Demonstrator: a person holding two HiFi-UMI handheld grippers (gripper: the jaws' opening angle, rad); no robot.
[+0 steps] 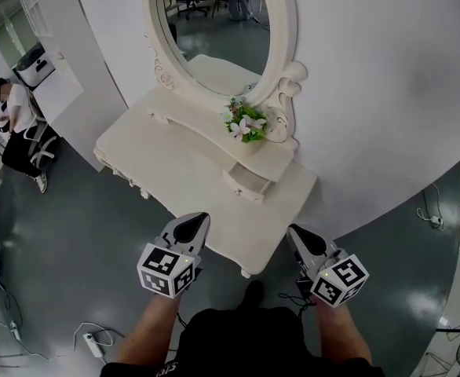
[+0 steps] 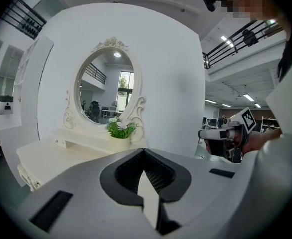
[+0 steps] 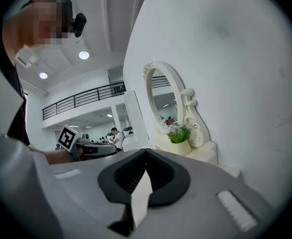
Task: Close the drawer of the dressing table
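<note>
Hovering over the near edge of the dressing-table counter (image 1: pixel 184 181), left claw (image 1: pixel 194 221) and right claw (image 1: pixel 300 235) are both pinched together and empty, probably for pushing. The small drawer (image 1: pixel 250 184) looks pulled out below the flowers (image 1: pixel 246 122), well apart from both.

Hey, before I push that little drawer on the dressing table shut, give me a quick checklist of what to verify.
1. Drawer pulled out, front reachable: ok.
2. Left gripper shut, empty: ok.
3. Right gripper shut, empty: ok.
4. Flowers on the shelf above, apart from the drawer: ok.
5. Anything sticking up inside the drawer: cannot tell.
</note>
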